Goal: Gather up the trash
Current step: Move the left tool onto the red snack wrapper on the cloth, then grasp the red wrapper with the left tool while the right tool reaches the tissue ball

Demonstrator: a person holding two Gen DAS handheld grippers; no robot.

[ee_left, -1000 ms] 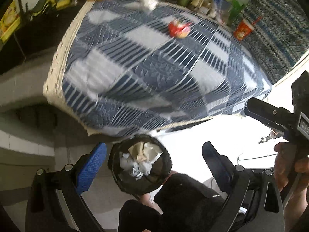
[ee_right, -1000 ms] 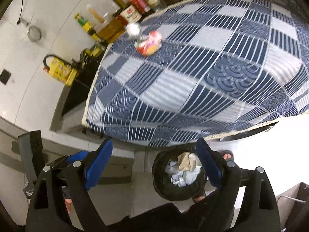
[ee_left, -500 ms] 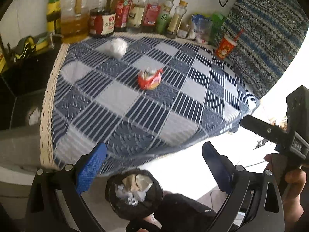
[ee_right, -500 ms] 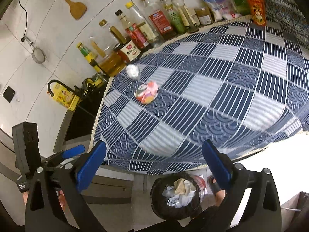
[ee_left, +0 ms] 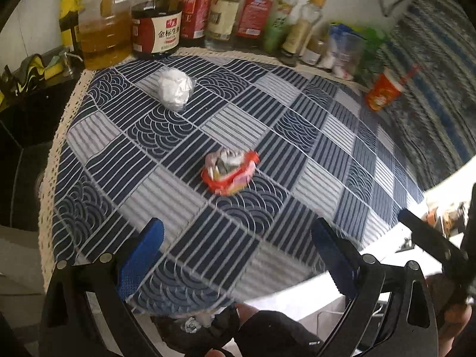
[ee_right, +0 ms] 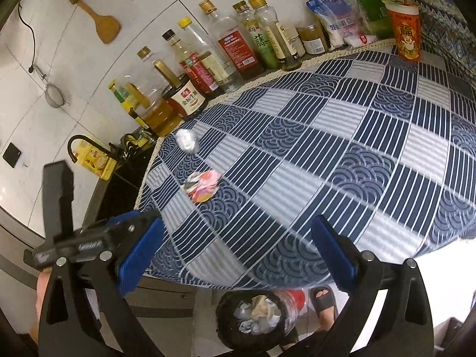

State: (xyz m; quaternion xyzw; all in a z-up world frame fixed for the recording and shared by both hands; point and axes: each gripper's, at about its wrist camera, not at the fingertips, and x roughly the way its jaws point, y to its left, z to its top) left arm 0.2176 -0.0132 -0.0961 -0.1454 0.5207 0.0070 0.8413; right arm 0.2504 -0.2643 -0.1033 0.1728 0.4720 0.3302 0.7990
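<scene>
Both hand-held grippers, left [ee_left: 236, 260] and right [ee_right: 236, 255], are hovering wide open and empty, so the crumpled red wrapper [ee_left: 229, 172] lying mid-surface is calling for a straddling, centred pinch before lifting toward the bin [ee_right: 255, 316].

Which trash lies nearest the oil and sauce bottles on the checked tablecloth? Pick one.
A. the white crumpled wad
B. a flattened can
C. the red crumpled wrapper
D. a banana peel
A: the white crumpled wad lies just in front of the bottle row, while the red crumpled wrapper sits further out on the checked tablecloth.
</scene>
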